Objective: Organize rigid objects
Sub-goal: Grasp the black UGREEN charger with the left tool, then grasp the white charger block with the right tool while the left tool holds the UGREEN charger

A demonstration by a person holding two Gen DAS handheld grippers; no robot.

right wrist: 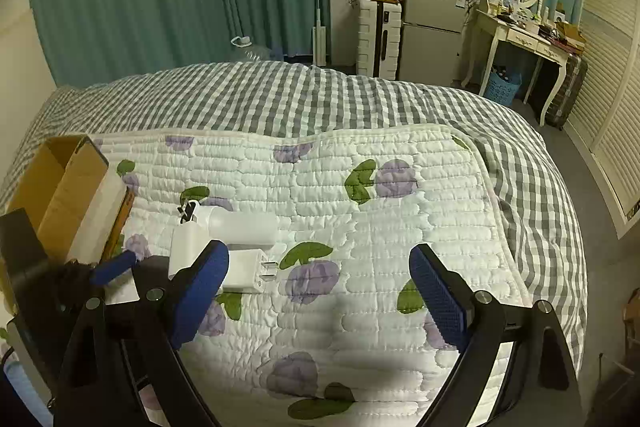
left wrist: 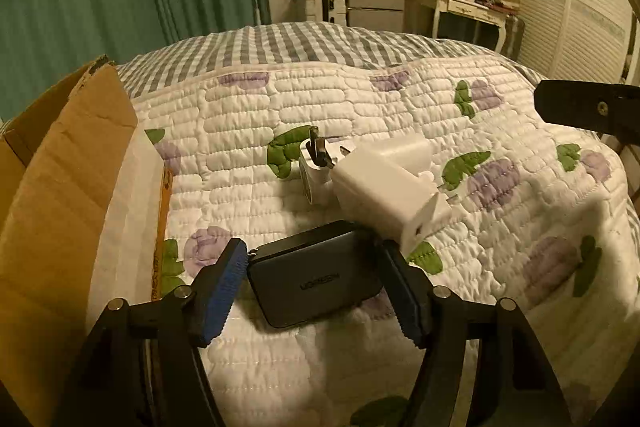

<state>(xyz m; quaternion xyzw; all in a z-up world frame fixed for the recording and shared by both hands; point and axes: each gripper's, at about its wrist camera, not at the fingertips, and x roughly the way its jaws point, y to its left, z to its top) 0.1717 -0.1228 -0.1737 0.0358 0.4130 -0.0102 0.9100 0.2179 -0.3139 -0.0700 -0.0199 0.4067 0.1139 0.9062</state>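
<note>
A black UGREEN charger (left wrist: 316,273) lies on the floral quilt between the open fingers of my left gripper (left wrist: 320,291); the pads stand close beside it, and contact is unclear. Beyond it lie a large white charger (left wrist: 380,187) and a smaller white plug adapter (left wrist: 314,163) with prongs up. In the right wrist view the white chargers (right wrist: 236,227) and a small white plug (right wrist: 246,269) lie at the left. My right gripper (right wrist: 320,291) is open and empty above the quilt, to the right of them.
An open cardboard box (left wrist: 60,187) stands at the left on the bed, also in the right wrist view (right wrist: 68,195). The quilt (right wrist: 360,219) covers a grey checked blanket. A fridge, suitcase, dressing table and curtains stand beyond the bed.
</note>
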